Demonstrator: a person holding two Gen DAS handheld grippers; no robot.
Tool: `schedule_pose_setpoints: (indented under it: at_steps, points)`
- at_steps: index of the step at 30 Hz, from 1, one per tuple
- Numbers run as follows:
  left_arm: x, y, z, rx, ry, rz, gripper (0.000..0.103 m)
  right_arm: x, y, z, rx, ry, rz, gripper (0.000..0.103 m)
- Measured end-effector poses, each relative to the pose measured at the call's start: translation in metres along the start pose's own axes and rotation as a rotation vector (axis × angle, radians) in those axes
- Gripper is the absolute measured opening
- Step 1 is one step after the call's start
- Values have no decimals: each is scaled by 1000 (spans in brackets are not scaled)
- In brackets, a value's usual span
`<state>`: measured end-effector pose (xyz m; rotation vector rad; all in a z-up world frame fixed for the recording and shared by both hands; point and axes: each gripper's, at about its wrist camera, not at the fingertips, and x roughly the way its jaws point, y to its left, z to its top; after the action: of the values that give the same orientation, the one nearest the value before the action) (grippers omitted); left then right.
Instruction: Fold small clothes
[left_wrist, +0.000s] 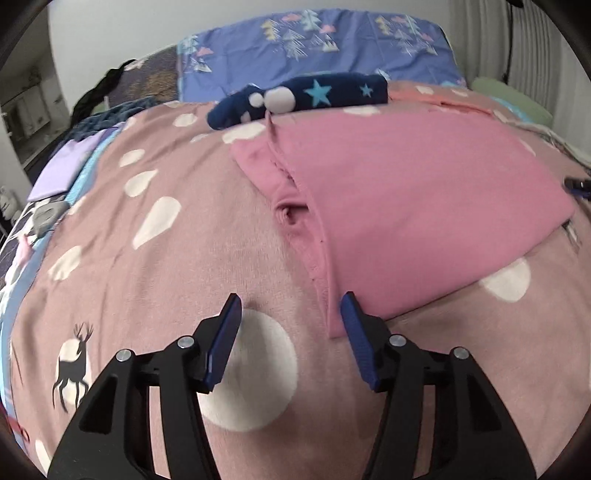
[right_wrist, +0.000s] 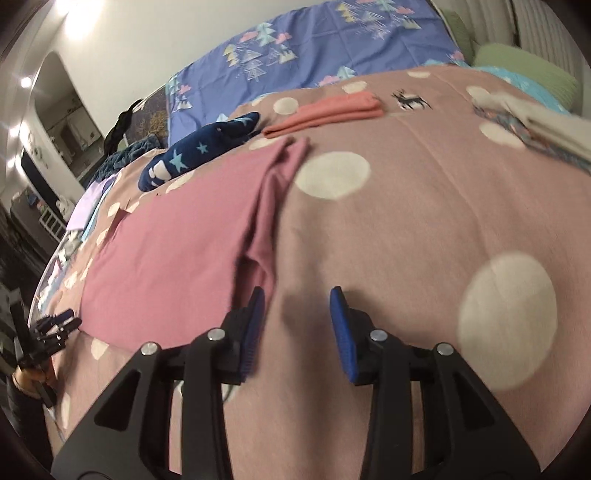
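A pink garment (left_wrist: 406, 206) lies folded over itself on the pink spotted blanket (left_wrist: 147, 258). My left gripper (left_wrist: 291, 314) is open and empty, just off the garment's near left corner, its right finger at the hem. In the right wrist view the same pink garment (right_wrist: 177, 236) lies to the left. My right gripper (right_wrist: 297, 299) is open and empty at the garment's near right edge, its left finger touching the cloth. The left gripper also shows in the right wrist view (right_wrist: 55, 328) at the far left. The right gripper's tip shows at the right edge of the left wrist view (left_wrist: 578, 184).
A folded navy star-print garment (left_wrist: 306, 98) and a folded coral garment (right_wrist: 332, 110) lie beyond the pink one. A blue tree-print sheet (left_wrist: 314, 48) covers the far bed. Lilac and teal cloths (left_wrist: 70, 162) lie at the left. A green pillow (right_wrist: 524, 70) and light folded cloths (right_wrist: 546, 122) sit far right.
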<state>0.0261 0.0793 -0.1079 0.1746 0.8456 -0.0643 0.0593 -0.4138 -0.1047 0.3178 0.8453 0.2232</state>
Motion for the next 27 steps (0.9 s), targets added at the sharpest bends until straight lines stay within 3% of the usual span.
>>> schedule_pose_setpoints:
  at_steps: [2,4,10,12,16,21,24,27]
  points:
    - [-22,-19,9,16,-75,-23,56,-3,-7,2,33,-2,9,21]
    - [-45,-60,21,95,-161,-118,56,-2,-13,9,58,1,28,13]
    - [-45,-223,38,435,-214,-346,56,18,-22,35,100,13,77,12]
    - [-30,-270,35,527,-207,-336,56,25,-23,44,104,24,100,14]
    - [-10,-321,35,619,-188,-302,57,38,-22,70,74,39,126,14]
    - [-1,-349,43,672,-202,-235,60,74,-24,111,80,84,166,16]
    - [7,-349,48,664,-195,-222,61,99,-24,131,73,118,152,31]
    - [12,-351,53,659,-200,-203,61,119,-21,144,74,143,178,33]
